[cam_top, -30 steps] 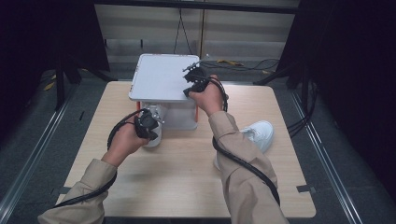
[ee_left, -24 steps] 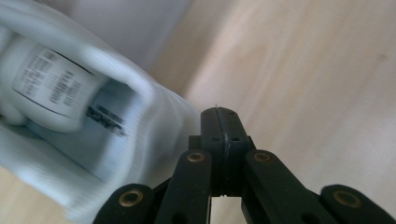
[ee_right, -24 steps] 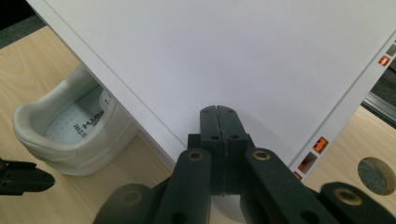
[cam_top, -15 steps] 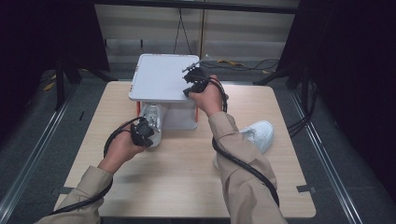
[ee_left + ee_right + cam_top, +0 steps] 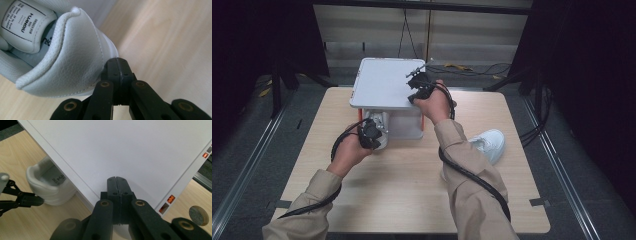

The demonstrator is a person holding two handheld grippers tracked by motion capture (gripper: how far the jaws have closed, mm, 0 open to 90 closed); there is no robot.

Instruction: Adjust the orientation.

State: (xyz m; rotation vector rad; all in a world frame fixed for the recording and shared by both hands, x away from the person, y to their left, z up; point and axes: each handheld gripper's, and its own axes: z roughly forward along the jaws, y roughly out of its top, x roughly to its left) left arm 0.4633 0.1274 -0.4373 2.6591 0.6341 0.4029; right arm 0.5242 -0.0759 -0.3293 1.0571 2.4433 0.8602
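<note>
- The white shoe (image 5: 62, 60) is running off the left gripper view's top and left edges, so its toe is staying out of sight.
- The lifted box lid (image 5: 384, 82) is covering most of that shoe in the high view.
- The forearm is overlapping part of the second shoe (image 5: 489, 142).
- The insole print is reading too small and blurred.

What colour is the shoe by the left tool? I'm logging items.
White shoe, with a white tongue label printed in black; the left gripper view shows it best.
</note>
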